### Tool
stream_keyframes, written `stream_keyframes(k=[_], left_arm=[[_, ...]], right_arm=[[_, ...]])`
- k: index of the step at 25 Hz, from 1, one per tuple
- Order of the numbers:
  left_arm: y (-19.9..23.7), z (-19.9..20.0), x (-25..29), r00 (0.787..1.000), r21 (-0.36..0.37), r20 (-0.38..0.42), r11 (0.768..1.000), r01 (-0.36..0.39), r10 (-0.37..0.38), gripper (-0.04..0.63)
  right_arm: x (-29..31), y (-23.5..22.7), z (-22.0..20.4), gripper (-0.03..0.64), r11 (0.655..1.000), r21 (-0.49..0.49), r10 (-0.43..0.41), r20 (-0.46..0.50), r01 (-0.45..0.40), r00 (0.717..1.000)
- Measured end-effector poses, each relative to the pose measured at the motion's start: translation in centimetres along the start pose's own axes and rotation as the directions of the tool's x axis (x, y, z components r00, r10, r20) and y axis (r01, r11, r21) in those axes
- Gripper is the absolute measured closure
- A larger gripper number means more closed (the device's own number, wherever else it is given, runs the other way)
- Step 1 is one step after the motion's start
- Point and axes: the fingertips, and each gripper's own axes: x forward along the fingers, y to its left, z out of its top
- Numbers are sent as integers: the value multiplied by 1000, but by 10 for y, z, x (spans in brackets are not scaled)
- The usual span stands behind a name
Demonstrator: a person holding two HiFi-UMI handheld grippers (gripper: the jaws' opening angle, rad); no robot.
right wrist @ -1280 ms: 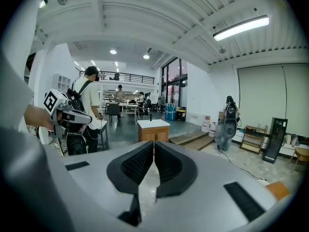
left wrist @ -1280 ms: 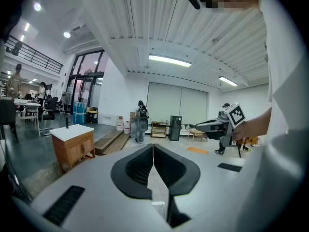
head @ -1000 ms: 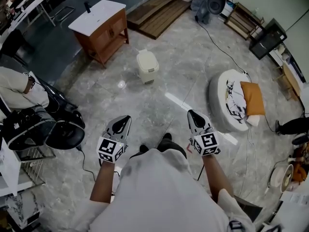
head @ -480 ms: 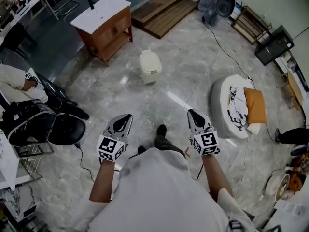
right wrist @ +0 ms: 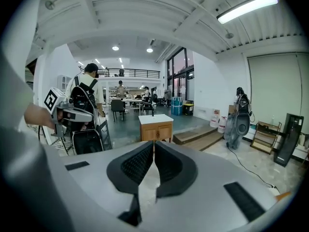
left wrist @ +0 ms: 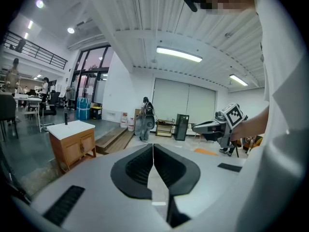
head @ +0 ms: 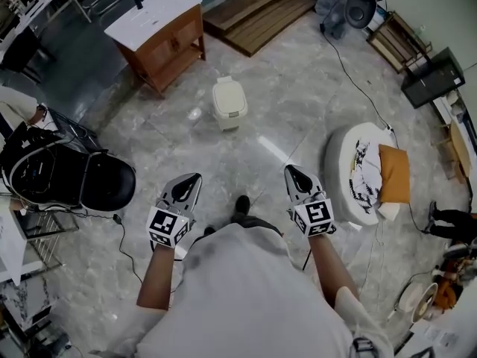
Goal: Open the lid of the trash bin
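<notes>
The trash bin [head: 228, 103] stands with its lid down on the floor [head: 298, 95], well ahead of both grippers and just off the near right corner of the wooden cabinet [head: 160, 32]; it sits at much the same spot in the head view as a second ago, while the surroundings have slid; the black chair [head: 108, 185] on the left now shows larger and nearer, the seated person's pale sleeve has nearly gone past the left edge, and a dark shoe [head: 241, 203] has moved up between the grippers.

The bin is a cream plastic box with rounded corners and a domed lid; the floor is glossy grey marble-look tile with a bright glare streak; the cabinet is reddish-brown wood under a flat white top; slatted wooden boards [head: 257, 10] lie along the floor's far edge; a round white cushion [head: 358, 174] carries an orange pillow [head: 393, 171] towards the right edge.

The left gripper [head: 195, 178] and the right gripper [head: 288, 169] stay level and apart above the floor, pointing forward; each gripper view shows ribbed black pads pressed together with nothing between them.
</notes>
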Motion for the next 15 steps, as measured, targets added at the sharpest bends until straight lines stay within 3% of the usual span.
stream_keyframes(k=[15], left_arm=[[16,16,77,996,-12,-27,996,-91,90,577]], right_arm=[[55,-76,6,583,995,-25,98,-28,-98,995]])
